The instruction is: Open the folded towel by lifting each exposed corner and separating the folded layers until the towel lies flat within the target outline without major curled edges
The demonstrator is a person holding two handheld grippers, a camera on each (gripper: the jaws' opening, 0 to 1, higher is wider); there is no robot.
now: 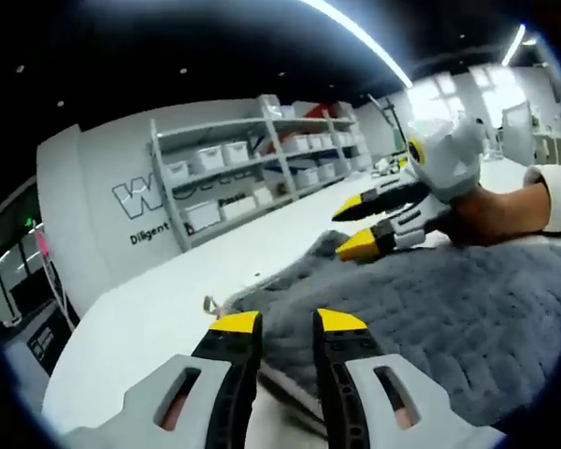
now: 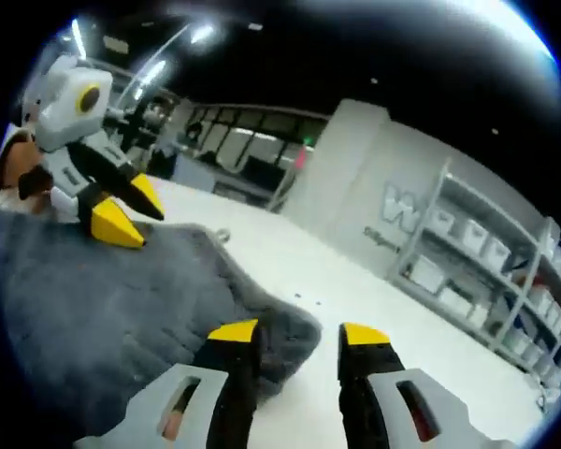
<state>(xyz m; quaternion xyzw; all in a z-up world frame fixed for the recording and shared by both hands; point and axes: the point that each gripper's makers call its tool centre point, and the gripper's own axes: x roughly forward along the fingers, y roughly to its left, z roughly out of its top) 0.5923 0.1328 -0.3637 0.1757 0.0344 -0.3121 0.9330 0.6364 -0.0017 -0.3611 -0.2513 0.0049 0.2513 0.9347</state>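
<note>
Grey towel [image 1: 430, 318] lies on white bench [image 1: 159, 309], mostly spread, near edge rumpled, so flattening remains. My left gripper [image 1: 288, 323] and right gripper [image 2: 299, 332] hover, jaws apart, empty.

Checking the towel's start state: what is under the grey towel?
The grey towel lies on a white table. A darker folded layer shows under its edge near the left gripper; anything beneath its middle is covered.

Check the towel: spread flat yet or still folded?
Not flat. The grey towel is rumpled, its edge bunched and curled on the white table. Both tongs, left and right, are open over it.
</note>
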